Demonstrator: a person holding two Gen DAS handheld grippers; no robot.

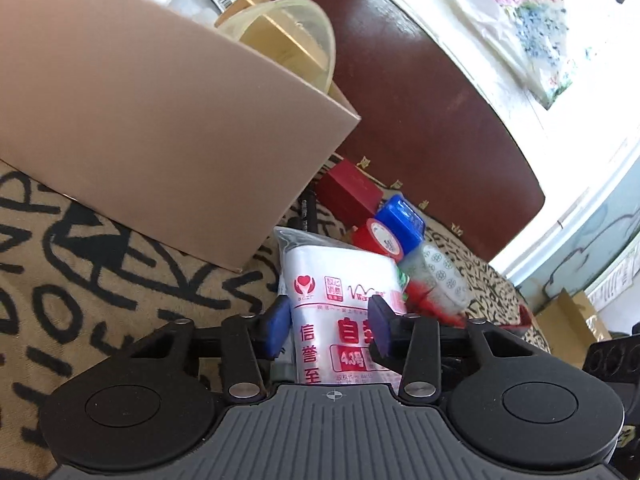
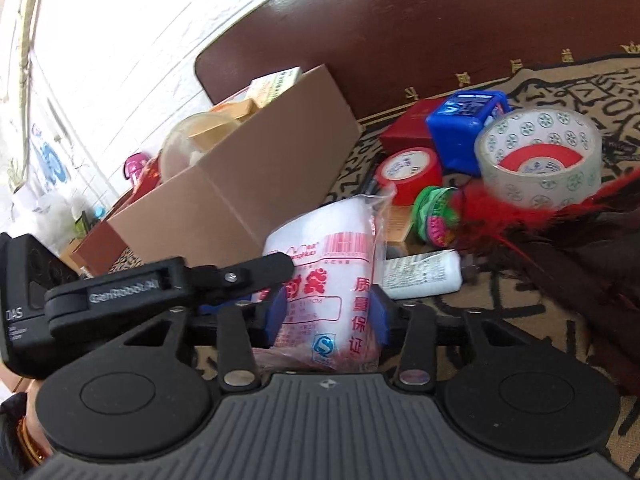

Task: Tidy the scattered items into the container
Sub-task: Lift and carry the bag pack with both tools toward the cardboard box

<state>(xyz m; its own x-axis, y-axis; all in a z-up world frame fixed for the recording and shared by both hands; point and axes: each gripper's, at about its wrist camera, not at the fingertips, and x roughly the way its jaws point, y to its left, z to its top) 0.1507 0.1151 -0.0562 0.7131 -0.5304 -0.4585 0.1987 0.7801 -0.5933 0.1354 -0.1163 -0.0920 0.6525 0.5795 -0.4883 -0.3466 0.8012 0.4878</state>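
Observation:
A white pack of zip bags (image 1: pixel 340 300) with red print sits between both grippers. My left gripper (image 1: pixel 330 326) is shut on one end of it. My right gripper (image 2: pixel 330 304) is shut on the same pack (image 2: pixel 324 280) from the other side; the left gripper's black arm (image 2: pixel 172 284) shows at the left. The tan cardboard box (image 1: pixel 152 120) stands just beyond, holding a clear tub (image 1: pixel 288 36), small boxes and bags. It also shows in the right wrist view (image 2: pixel 248 176).
Loose on the patterned cloth (image 1: pixel 80 264): a red tape roll (image 2: pixel 408 172), a blue box (image 2: pixel 464 128), a red box (image 2: pixel 412 124), a clear tape roll (image 2: pixel 540 156), a green roll (image 2: pixel 436 212), red feathers (image 2: pixel 520 216), a white tube (image 2: pixel 420 272). A dark brown headboard (image 1: pixel 420 100) rises behind.

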